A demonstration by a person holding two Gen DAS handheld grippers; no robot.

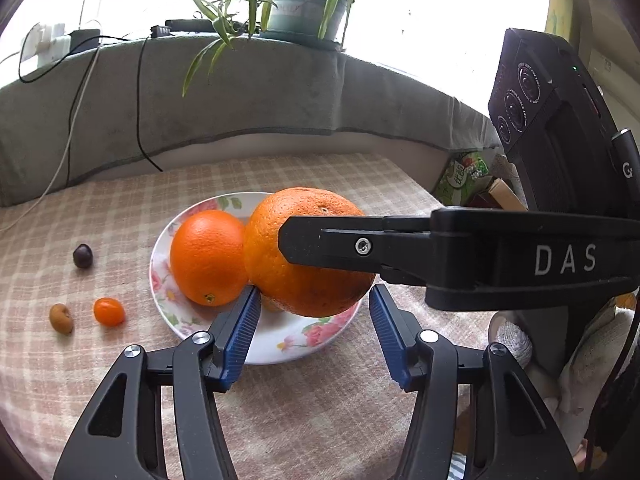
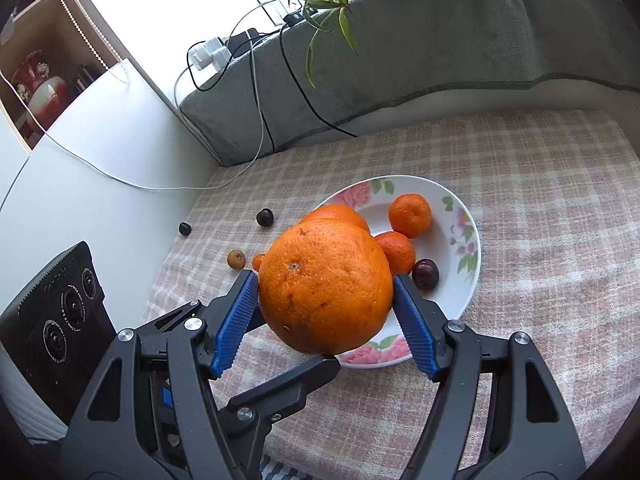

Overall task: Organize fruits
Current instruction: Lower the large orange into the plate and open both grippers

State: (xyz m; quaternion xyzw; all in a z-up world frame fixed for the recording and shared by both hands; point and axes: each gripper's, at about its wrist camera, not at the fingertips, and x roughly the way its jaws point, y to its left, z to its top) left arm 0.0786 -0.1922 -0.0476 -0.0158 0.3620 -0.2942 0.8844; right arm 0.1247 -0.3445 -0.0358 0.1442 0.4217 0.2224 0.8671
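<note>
My right gripper (image 2: 325,278) is shut on a large orange (image 2: 326,284), both blue pads pressed to its sides, over the near rim of a floral plate (image 2: 460,216). On the plate lie a second orange (image 1: 208,256), two mandarins (image 2: 410,216) and a dark plum (image 2: 425,275). My left gripper (image 1: 314,294) stands open just below and in front of the held orange (image 1: 308,252), its pads clear of it. One right finger (image 1: 340,248) crosses that orange. On the cloth left of the plate lie a kumquat (image 1: 109,311), a brown fruit (image 1: 61,319) and a dark cherry (image 1: 83,256).
A second dark cherry (image 2: 185,228) lies near the table's left edge by a white cabinet (image 2: 100,168). Behind the checked tablecloth (image 1: 100,360) runs a grey-covered ledge (image 1: 240,92) with a potted plant (image 1: 304,4) and hanging cables (image 1: 140,120). Boxes (image 1: 464,180) sit past the right edge.
</note>
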